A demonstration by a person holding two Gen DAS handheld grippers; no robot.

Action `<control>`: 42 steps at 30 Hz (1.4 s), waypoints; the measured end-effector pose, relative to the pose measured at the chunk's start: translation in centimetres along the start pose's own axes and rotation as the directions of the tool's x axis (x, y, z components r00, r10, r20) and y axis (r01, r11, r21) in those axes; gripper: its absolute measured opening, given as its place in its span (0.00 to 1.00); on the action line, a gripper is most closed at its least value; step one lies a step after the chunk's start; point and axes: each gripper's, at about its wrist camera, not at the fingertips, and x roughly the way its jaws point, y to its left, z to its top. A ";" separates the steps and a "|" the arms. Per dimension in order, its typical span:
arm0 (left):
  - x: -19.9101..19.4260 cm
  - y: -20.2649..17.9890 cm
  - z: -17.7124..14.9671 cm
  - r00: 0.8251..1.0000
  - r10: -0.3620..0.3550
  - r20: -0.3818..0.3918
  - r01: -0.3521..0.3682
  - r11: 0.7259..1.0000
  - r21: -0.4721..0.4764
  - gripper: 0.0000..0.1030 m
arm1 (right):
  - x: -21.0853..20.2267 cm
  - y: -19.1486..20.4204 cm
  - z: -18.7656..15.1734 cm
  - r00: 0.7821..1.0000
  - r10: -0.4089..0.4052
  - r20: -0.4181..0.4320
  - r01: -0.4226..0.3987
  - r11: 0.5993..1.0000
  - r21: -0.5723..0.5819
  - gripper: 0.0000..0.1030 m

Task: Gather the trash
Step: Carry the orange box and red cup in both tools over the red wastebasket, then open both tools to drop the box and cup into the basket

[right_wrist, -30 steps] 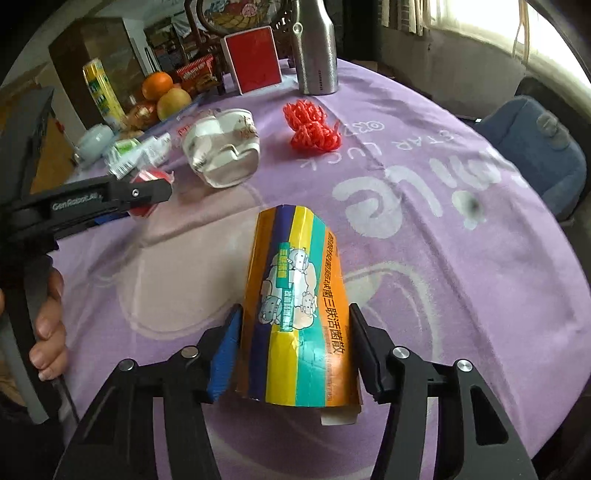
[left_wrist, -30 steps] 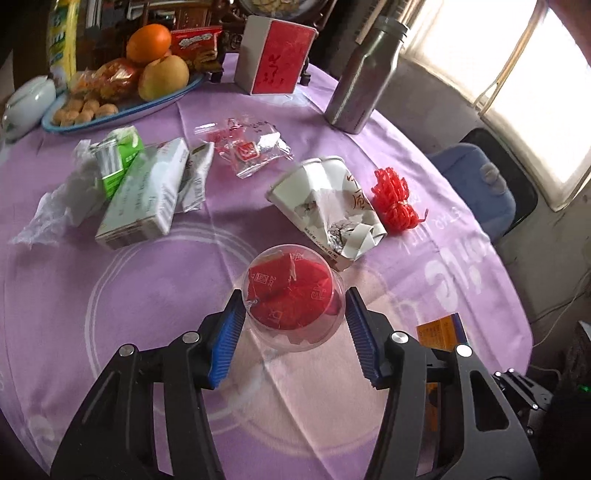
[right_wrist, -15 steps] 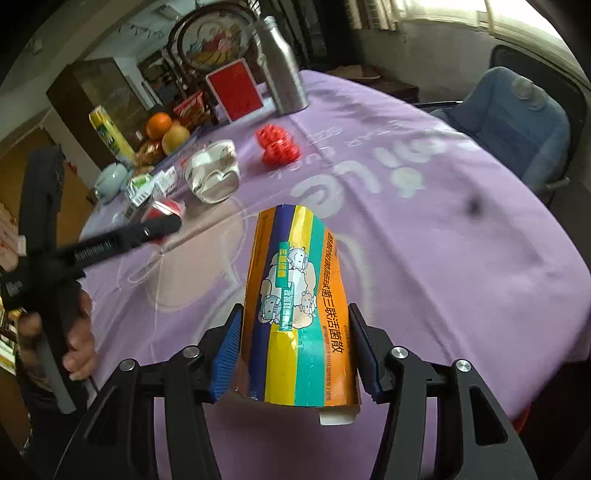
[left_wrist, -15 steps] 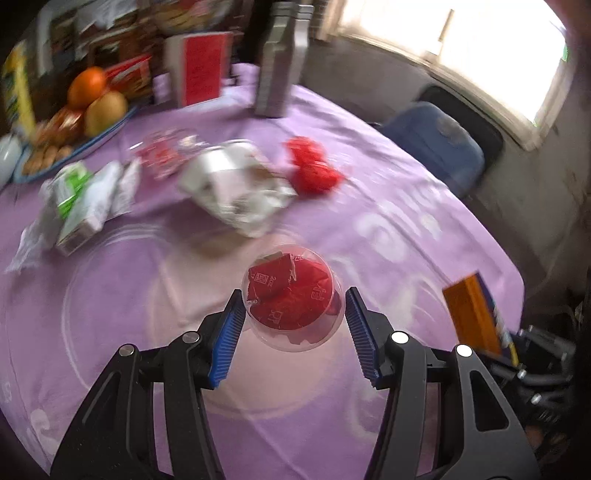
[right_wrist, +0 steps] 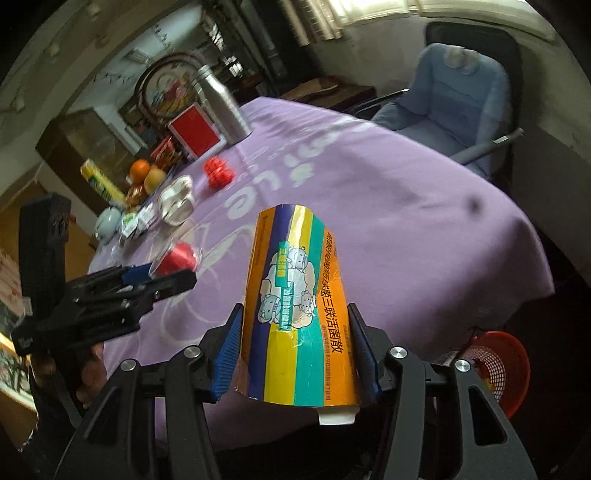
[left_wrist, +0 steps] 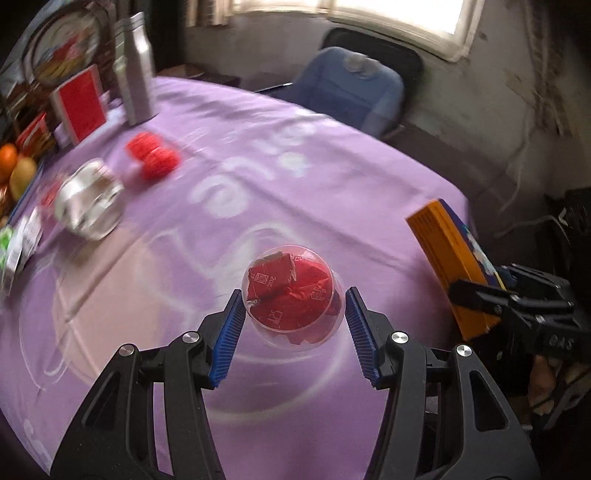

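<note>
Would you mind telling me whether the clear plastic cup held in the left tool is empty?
Not empty. Crumpled red wrappers show through the clear plastic cup.

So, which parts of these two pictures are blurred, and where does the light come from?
Left wrist view: the crushed paper cup and red net are smeared by motion, while the clear cup in the tool stays sharp; the window glares at top. Right wrist view: the striped box is sharp, the far table edge soft.

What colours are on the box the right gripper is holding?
The box has orange, purple, yellow and teal stripes, with cartoon animals on it. The right wrist view shows it best.
</note>
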 end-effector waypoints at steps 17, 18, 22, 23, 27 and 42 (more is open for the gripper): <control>8.3 -23.0 -0.7 0.971 -0.148 -0.189 0.213 0.895 0.393 0.53 | -8.6 -21.1 -7.6 0.985 -0.157 0.073 0.120 0.920 0.373 0.52; 9.3 -24.1 -1.1 0.966 -0.145 -0.213 0.223 0.886 0.407 0.53 | -8.0 -22.6 -8.5 0.986 -0.157 0.051 0.123 0.909 0.399 0.52; 13.8 -27.0 -2.5 0.942 -0.125 -0.313 0.259 0.863 0.433 0.53 | -5.4 -26.7 -11.2 0.992 -0.127 -0.013 0.117 0.866 0.487 0.52; 15.2 -27.5 -2.9 0.933 -0.119 -0.339 0.268 0.860 0.434 0.53 | -4.7 -27.5 -11.7 0.993 -0.114 -0.027 0.112 0.855 0.506 0.52; 21.3 -28.5 -3.9 0.882 -0.104 -0.460 0.300 0.877 0.376 0.53 | -1.1 -30.7 -13.6 0.994 -0.065 -0.090 0.105 0.811 0.576 0.52; 33.0 -29.7 -7.4 0.804 0.023 -0.595 0.235 0.906 0.353 0.54 | 6.3 -36.3 -16.6 0.974 -0.029 -0.225 0.174 0.731 0.659 0.56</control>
